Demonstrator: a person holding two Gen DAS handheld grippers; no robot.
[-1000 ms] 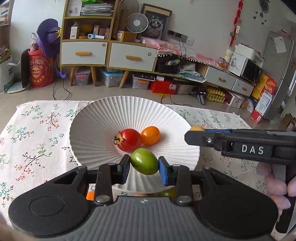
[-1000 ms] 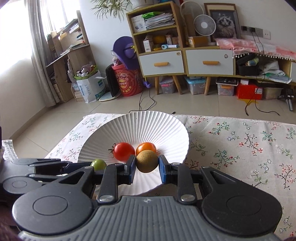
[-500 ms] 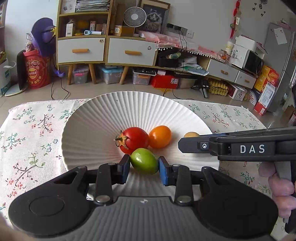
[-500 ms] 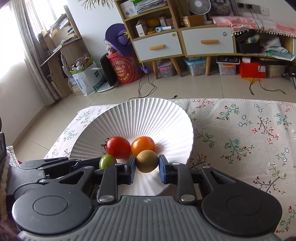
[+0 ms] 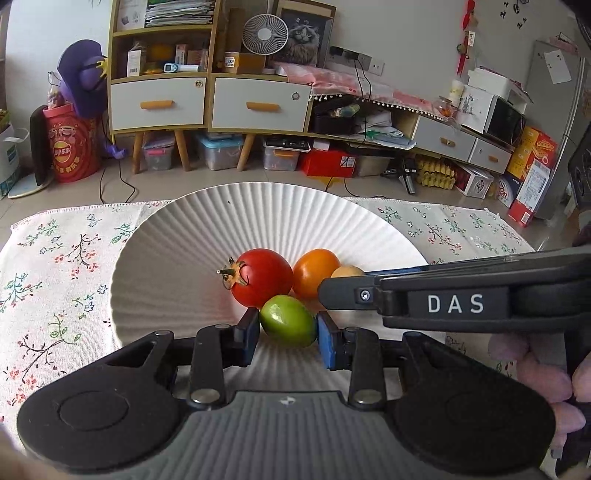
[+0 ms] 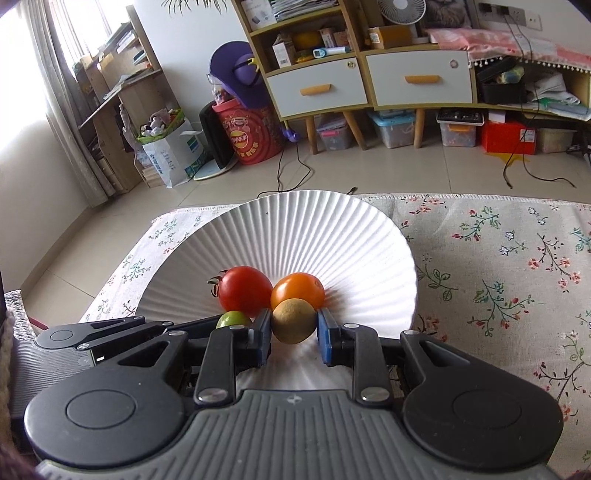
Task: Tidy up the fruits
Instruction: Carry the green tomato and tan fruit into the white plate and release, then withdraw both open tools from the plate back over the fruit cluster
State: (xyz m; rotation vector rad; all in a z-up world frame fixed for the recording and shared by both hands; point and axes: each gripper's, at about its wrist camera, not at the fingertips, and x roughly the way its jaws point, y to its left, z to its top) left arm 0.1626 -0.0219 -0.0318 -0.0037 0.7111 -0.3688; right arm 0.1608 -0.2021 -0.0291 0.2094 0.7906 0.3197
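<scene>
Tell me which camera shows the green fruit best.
The left wrist view: the green fruit sits whole and centred between the left gripper pads. In the right wrist view only its top peeks out behind the grippers.

a lived-in home living room: wooden drawer cabinet point(image 5: 207, 99), small fan point(image 5: 265, 35), cat picture point(image 5: 303, 35), floral tablecloth point(image 6: 517, 258).
</scene>
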